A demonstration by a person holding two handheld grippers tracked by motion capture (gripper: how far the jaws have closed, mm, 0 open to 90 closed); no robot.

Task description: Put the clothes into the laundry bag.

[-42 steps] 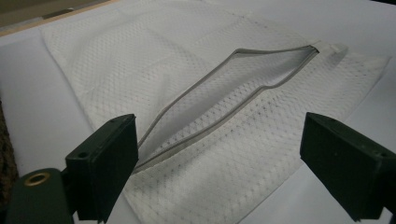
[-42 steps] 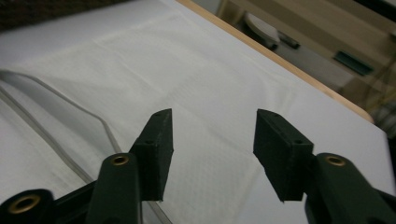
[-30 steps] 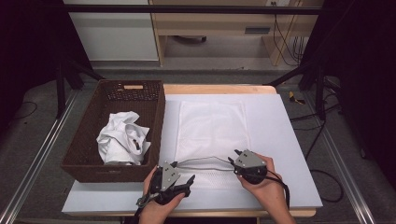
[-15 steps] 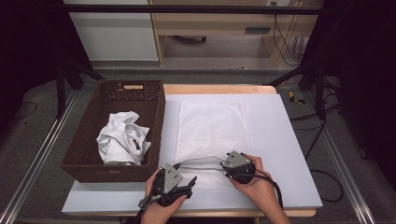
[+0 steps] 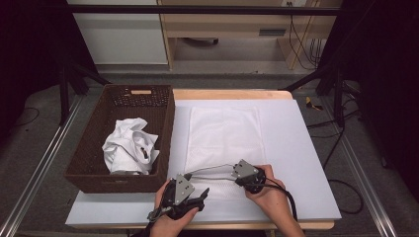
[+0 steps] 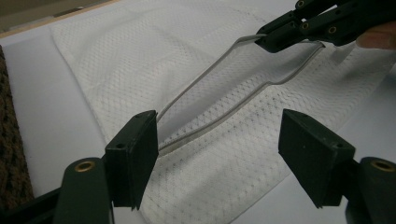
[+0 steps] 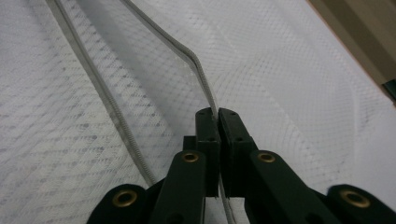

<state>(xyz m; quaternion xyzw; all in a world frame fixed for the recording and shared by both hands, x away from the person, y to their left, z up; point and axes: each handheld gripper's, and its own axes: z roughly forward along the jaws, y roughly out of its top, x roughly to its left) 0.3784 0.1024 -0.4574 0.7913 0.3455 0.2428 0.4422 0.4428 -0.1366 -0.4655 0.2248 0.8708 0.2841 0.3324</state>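
- Bench (image 5: 306, 163) under a pale mat, wide and mostly bare on its right side.
- Brown wicker basket (image 5: 89, 148) at the bench's left, holding crumpled white clothes (image 5: 129, 148), just beside the work and well within reach of the left hand.
- White mesh laundry bag (image 5: 225, 136) flat at mid-bench, long axis running away from the person, open mouth at the near end.
- Zipper edge (image 6: 219, 70) of that mouth lifted into a loop, strung between the two claws, running up and away from the left claw toward the right one.
- Right claw (image 7: 218, 116) clamped tight on the upper zipper edge after just closing, edge pinched between the pads, seen from above at (image 5: 232, 173).
- Left claw (image 5: 200, 194) parted wide, gripping nothing (image 6: 219, 149); lower lip of the mouth lying just ahead between the pads, untouched.
- Likely next: left claw closing on the near lip to spread the mouth; nothing in the way, basket rim close at the left.
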